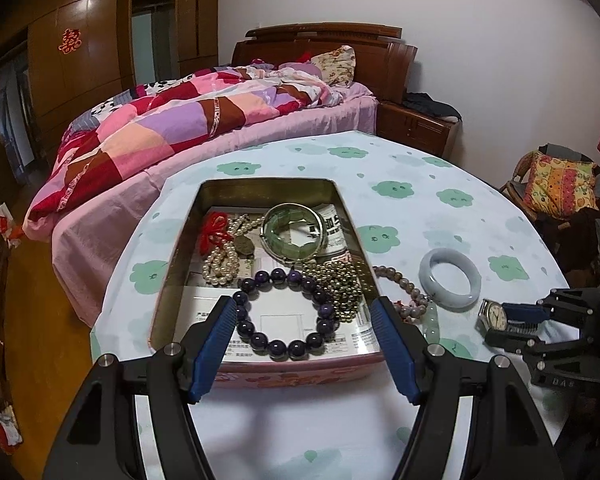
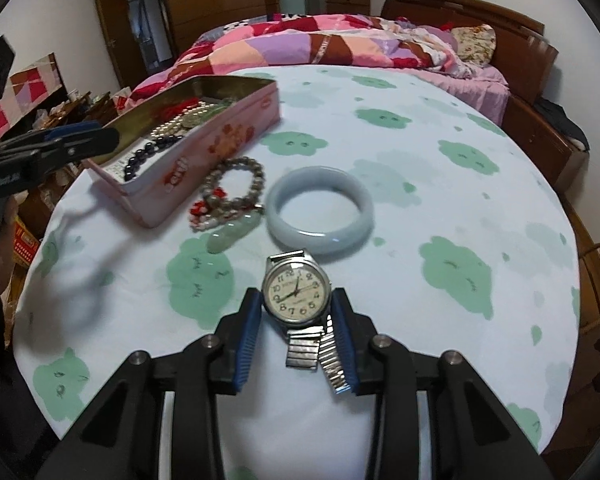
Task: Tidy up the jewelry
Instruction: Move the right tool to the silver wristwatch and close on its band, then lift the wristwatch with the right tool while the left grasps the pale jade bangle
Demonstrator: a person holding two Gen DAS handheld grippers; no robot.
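Wristwatch (image 2: 297, 293) lying face-up on the flowered tablecloth (image 2: 440, 184), straddled by the right gripper (image 2: 298, 308).

Right gripper's jaws are standing parted, blue pads flanking the watch case and metal band; whether they are touching it is unclear. At 12 o'clock of the watch a pale jade bangle (image 2: 320, 210) is lying, at 11 o'clock a grey bead bracelet (image 2: 236, 188) beside the pink tin (image 2: 220, 140). Left gripper (image 1: 304, 312) is hovering spread wide over the tin's purple bead bracelet (image 1: 286, 312), gripping nothing.
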